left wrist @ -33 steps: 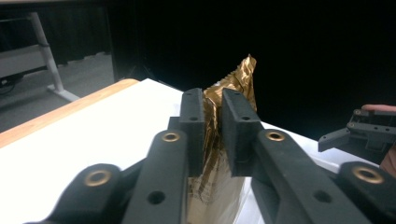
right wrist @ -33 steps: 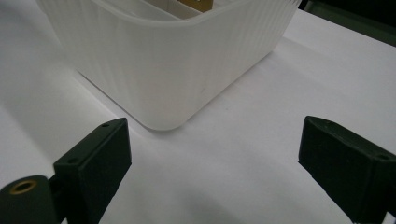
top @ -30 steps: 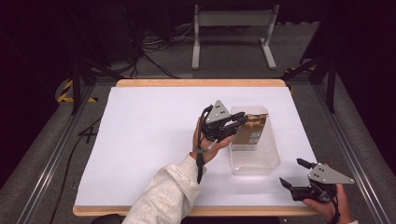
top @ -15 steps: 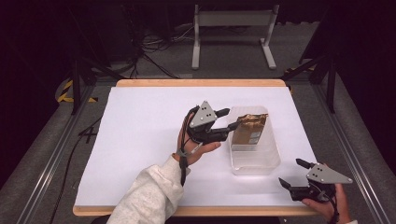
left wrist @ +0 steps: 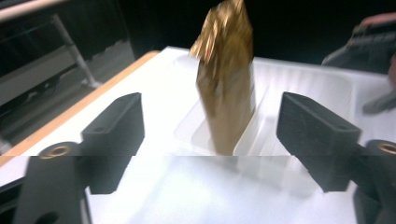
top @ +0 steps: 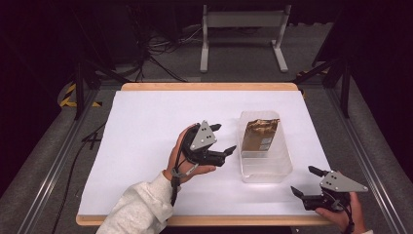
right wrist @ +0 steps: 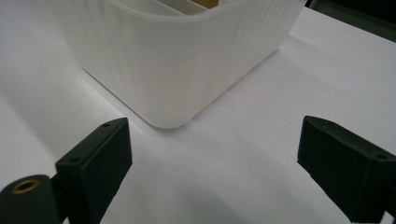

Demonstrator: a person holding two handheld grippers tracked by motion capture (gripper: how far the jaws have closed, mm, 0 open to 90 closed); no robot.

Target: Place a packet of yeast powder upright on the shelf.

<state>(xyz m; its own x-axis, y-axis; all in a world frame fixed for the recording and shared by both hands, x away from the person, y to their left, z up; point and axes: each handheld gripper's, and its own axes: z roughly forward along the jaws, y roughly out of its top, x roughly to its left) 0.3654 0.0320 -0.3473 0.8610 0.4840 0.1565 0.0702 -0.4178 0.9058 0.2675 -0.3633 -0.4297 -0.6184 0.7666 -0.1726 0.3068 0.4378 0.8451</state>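
Gold foil pouch (top: 259,135) was left standing, apparently upright, in the clear plastic bin (top: 266,170); the left gripper (top: 225,141), jaws just opened and empty, had been drawn back beside it. The right gripper (top: 304,183) was held wide, empty, near the bin.

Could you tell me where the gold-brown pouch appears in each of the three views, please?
High view: the gold-brown pouch stands in the far end of the clear bin, right of centre.
Left gripper view: upper centre, upright, beyond the open jaws.
Right gripper view: a sliver at the top edge, behind the bin wall.
Shared landmark: the clear bin.
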